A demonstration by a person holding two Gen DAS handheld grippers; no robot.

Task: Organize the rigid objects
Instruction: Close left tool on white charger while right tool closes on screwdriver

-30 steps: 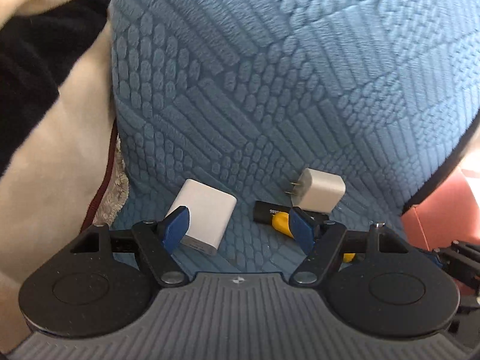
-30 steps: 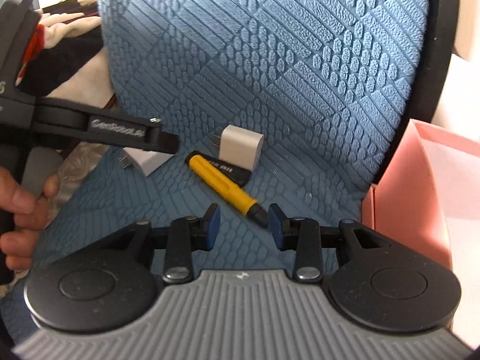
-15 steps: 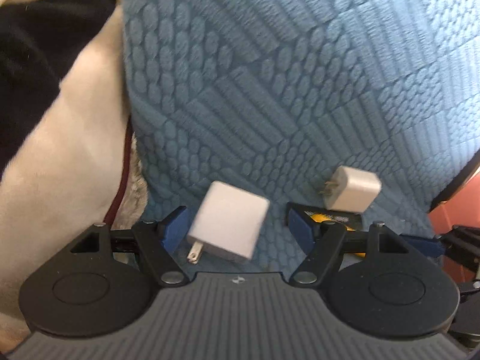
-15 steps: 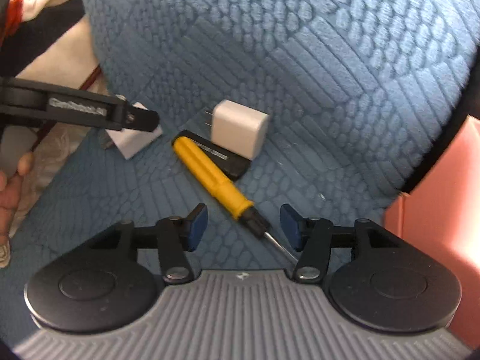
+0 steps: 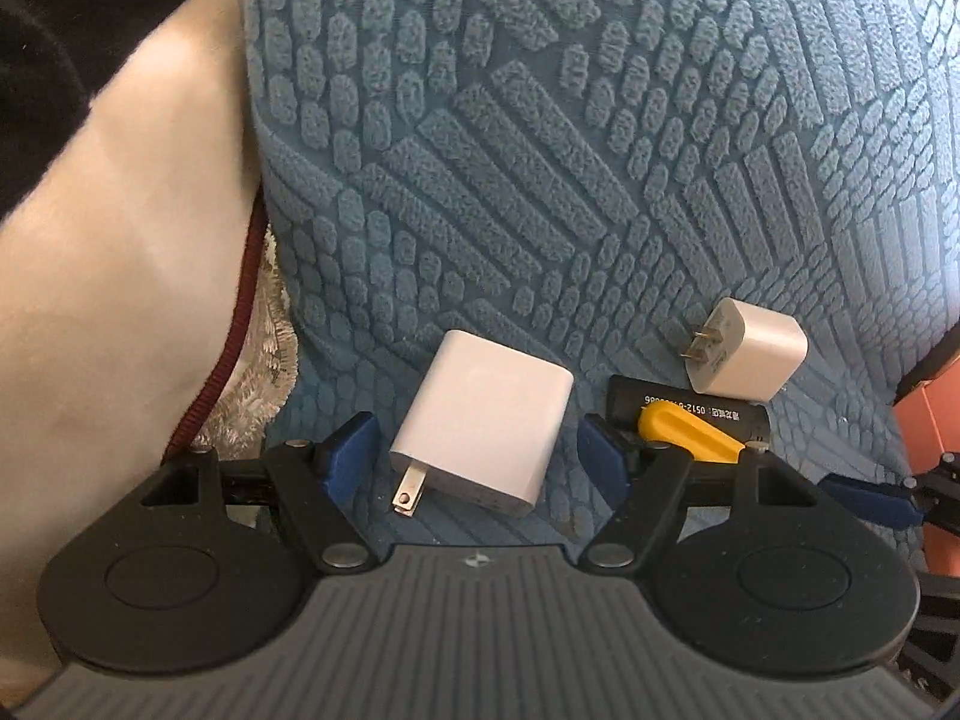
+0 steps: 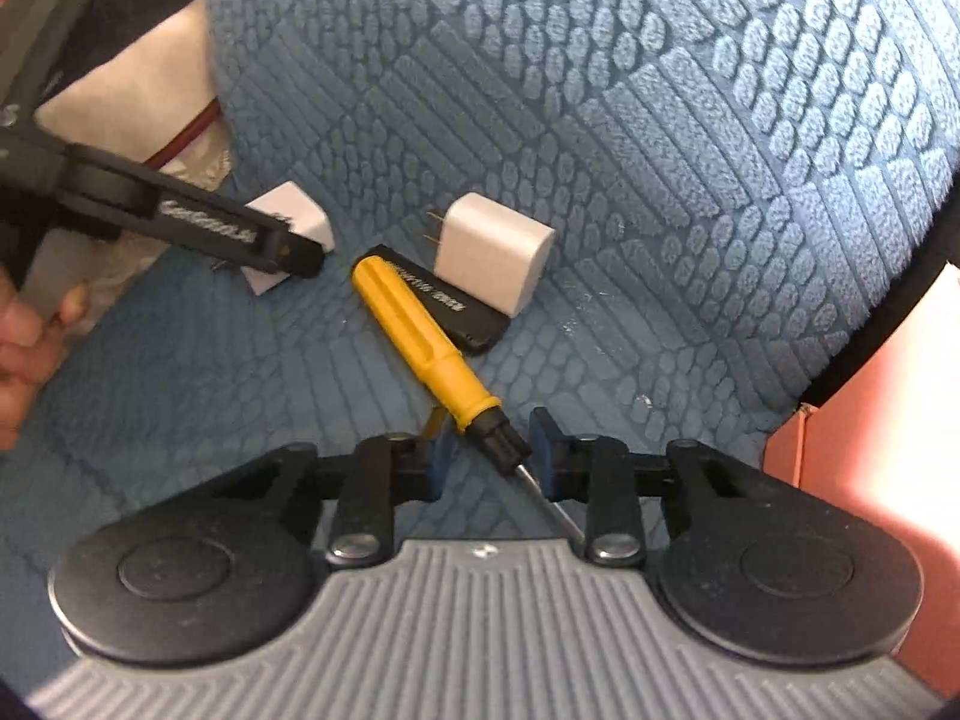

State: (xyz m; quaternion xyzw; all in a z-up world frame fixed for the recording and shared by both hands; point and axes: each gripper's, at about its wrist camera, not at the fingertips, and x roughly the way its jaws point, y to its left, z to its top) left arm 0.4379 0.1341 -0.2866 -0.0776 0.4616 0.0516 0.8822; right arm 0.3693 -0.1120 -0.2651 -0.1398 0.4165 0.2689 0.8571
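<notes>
On a blue textured cushion lie a large white charger [image 5: 483, 423], a small white plug adapter [image 5: 747, 357], a black flat device [image 5: 690, 411] and a yellow-handled screwdriver [image 6: 423, 339]. My left gripper [image 5: 477, 462] is open, its blue pads either side of the large charger, not touching it. My right gripper [image 6: 489, 459] is open, its jaws close around the screwdriver's black collar, with small gaps on both sides. The small adapter [image 6: 492, 252] rests on the black device [image 6: 447, 303]. The left gripper's arm partly hides the large charger [image 6: 291, 222] in the right wrist view.
A cream and black fabric [image 5: 114, 252] with a dark red trim lies left of the cushion. A pink box [image 6: 870, 492] stands at the right edge. The person's hand [image 6: 24, 336] holds the left gripper.
Both grippers moved forward and lower. The large charger now sits between the left jaws. The right jaws narrowed and came around the screwdriver's collar.
</notes>
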